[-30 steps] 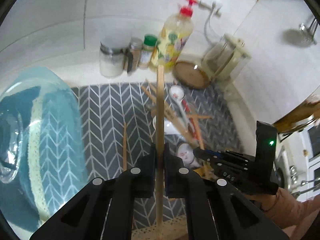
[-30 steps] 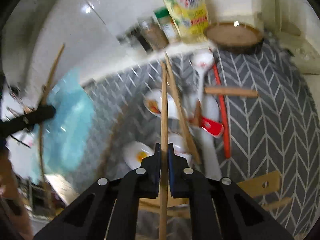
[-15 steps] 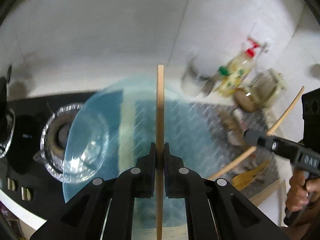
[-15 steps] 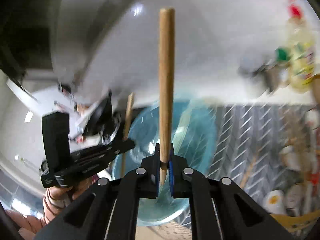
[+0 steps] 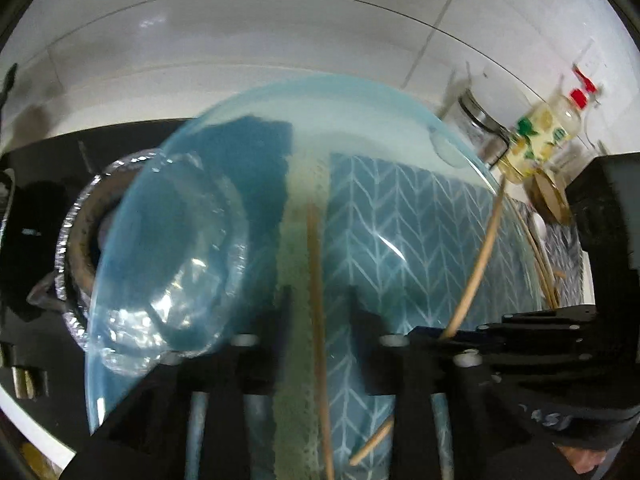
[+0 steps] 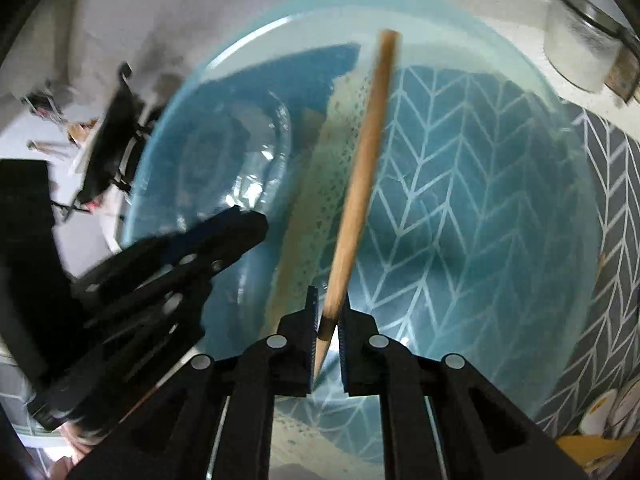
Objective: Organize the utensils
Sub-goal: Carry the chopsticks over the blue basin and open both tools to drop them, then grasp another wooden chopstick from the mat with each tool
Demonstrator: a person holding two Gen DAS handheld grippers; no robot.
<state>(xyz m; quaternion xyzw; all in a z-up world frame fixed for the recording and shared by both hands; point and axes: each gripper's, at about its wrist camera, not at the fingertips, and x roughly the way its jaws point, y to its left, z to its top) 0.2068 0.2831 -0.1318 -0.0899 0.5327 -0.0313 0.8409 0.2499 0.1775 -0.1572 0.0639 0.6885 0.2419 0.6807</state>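
Over the blue glass bowl (image 6: 560,184) | my left gripper (image 5: 320,320) opening, its chopstick (image 5: 316,280) loose between the jaws | my right gripper (image 6: 326,328) easing open around a chopstick's (image 6: 360,184) tapered tip | light, stiff, slick wood; I'd grip mid-shaft.

Left gripper (image 5: 316,320): 2 matte black angular fingers, round silver screw heads | Right gripper (image 6: 328,328): 2 black fingers, blue ribbed pads, 4 silver screw heads, open triangular cut-outs | Housing: faint white lettering.
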